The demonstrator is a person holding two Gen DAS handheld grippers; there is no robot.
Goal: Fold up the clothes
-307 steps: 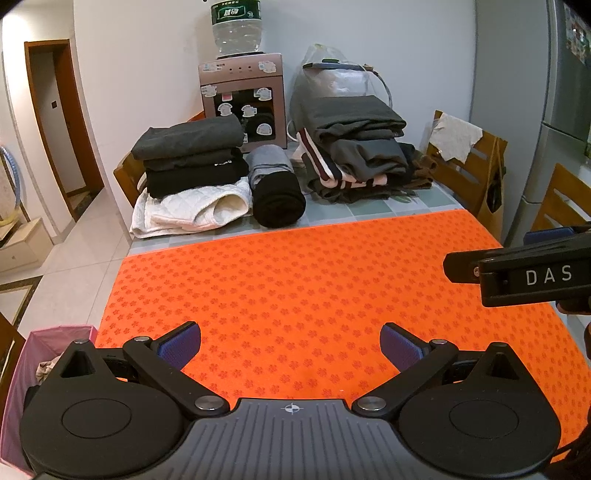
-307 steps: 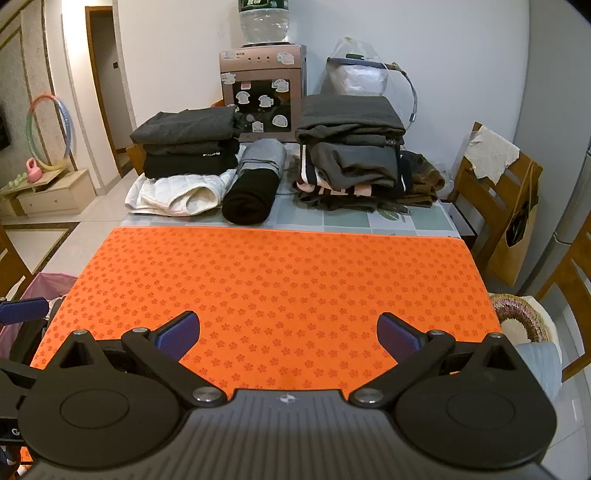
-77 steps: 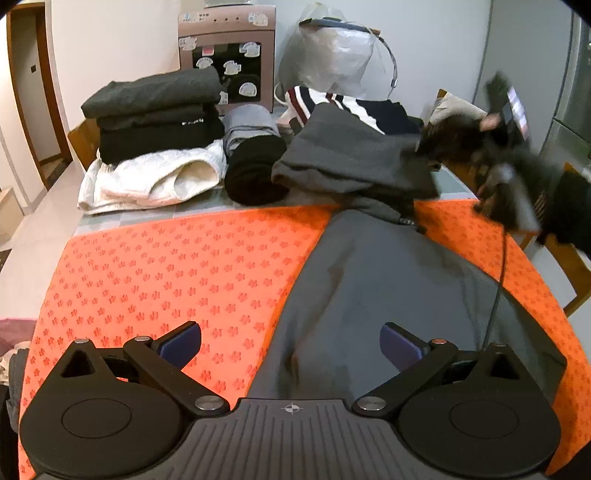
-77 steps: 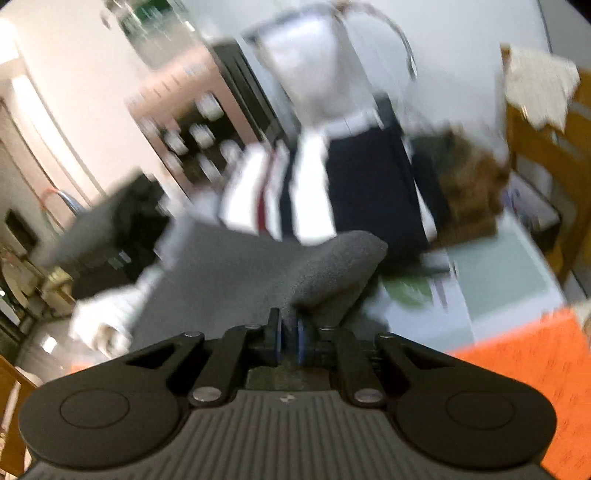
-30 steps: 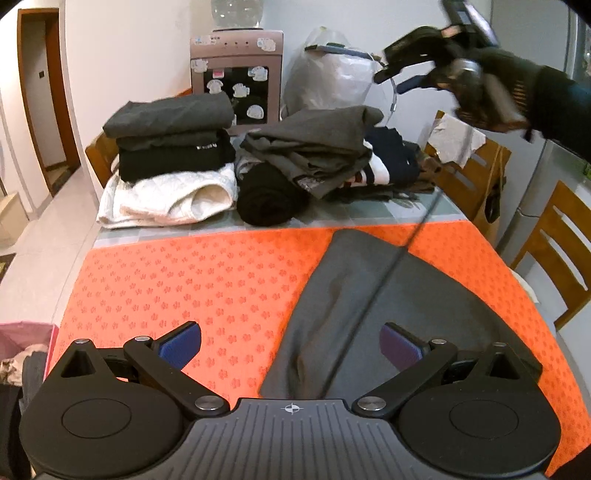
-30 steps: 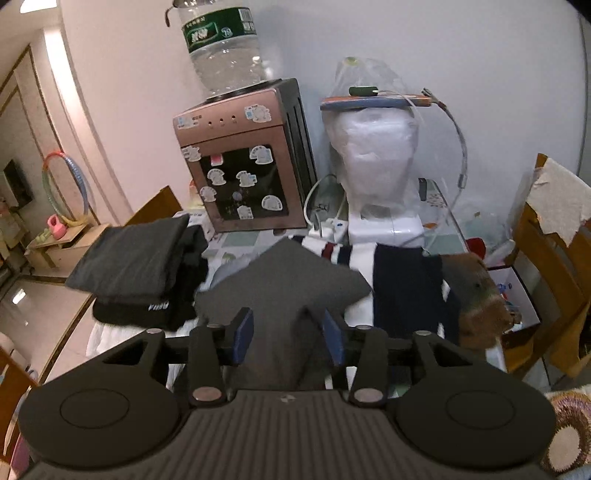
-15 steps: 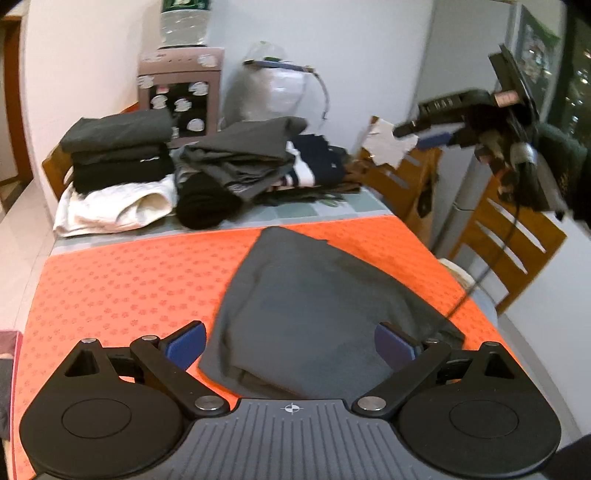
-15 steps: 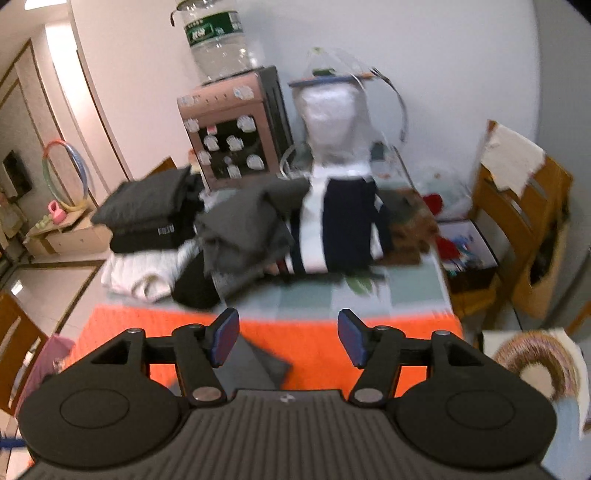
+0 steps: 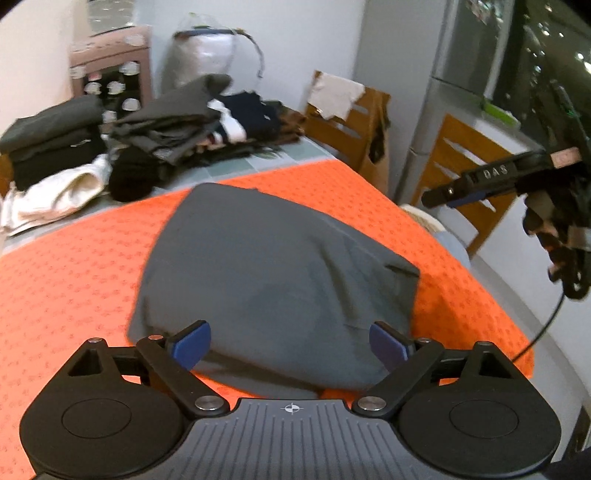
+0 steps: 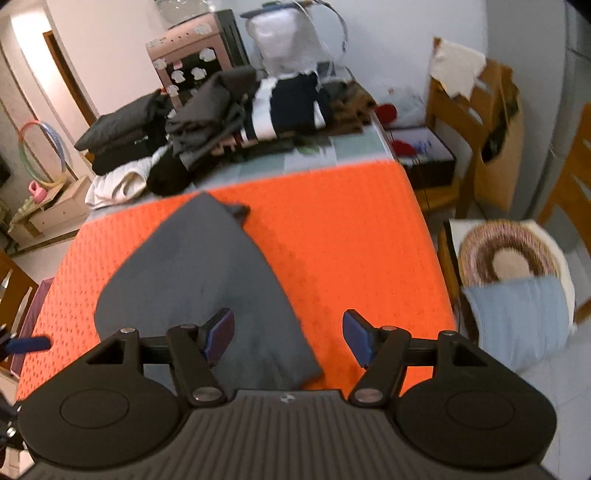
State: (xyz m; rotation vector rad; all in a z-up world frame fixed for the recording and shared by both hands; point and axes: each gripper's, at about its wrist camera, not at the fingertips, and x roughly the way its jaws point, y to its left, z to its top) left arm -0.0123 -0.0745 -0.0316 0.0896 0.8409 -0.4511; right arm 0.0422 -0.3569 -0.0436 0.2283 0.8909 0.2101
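I hold my left gripper (image 9: 290, 341) and right gripper (image 10: 288, 338) spread wide and empty above the grey garment (image 9: 273, 258), which lies loosely bunched on the orange mat (image 9: 74, 258), ready for folding.

The plain white wall (image 10: 399, 33) stands at twelve o'clock. Wooden slat-back chairs (image 10: 476, 122) sit at two o'clock. A brown wooden door (image 10: 70, 77) is at ten o'clock. Pale shiny floor tiles (image 10: 37, 258) lie at nine o'clock.

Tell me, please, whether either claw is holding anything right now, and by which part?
Nothing is held. The left claw and right claw are both open above the grey garment, which lies free on the orange mat.
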